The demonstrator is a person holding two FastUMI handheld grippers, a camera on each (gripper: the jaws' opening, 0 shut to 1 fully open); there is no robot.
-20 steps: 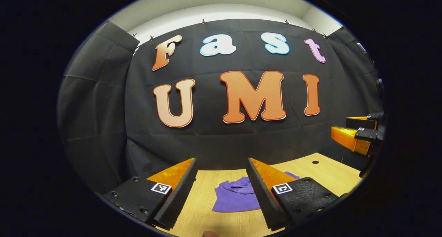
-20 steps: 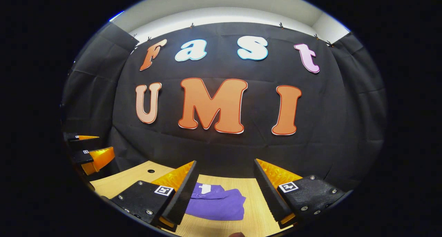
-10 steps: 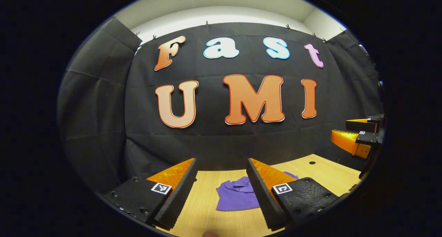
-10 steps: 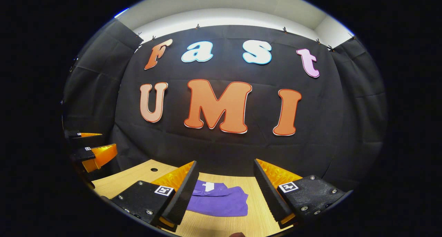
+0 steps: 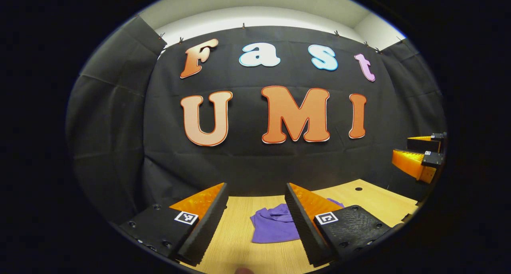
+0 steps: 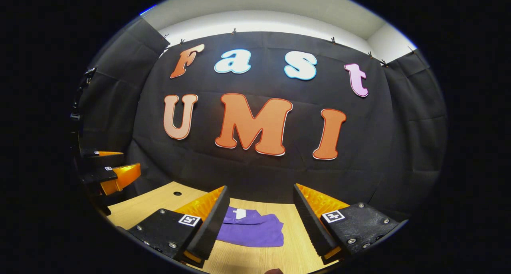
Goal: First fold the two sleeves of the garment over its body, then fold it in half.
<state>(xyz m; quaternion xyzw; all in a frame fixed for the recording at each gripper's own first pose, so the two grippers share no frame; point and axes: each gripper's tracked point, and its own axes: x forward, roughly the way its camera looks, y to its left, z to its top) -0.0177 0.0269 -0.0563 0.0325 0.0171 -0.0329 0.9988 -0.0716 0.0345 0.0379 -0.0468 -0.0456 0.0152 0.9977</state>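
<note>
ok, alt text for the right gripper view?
A purple garment lies folded into a compact bundle on a wooden table, beyond the open, empty right gripper. The left gripper is at the left edge, open, against the black cloth wall.

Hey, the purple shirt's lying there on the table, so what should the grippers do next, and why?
Probably nothing more than backing away: the purple shirt already lies in a compact folded bundle on the table, and both the left gripper and right gripper hang open above it, holding nothing.
</note>
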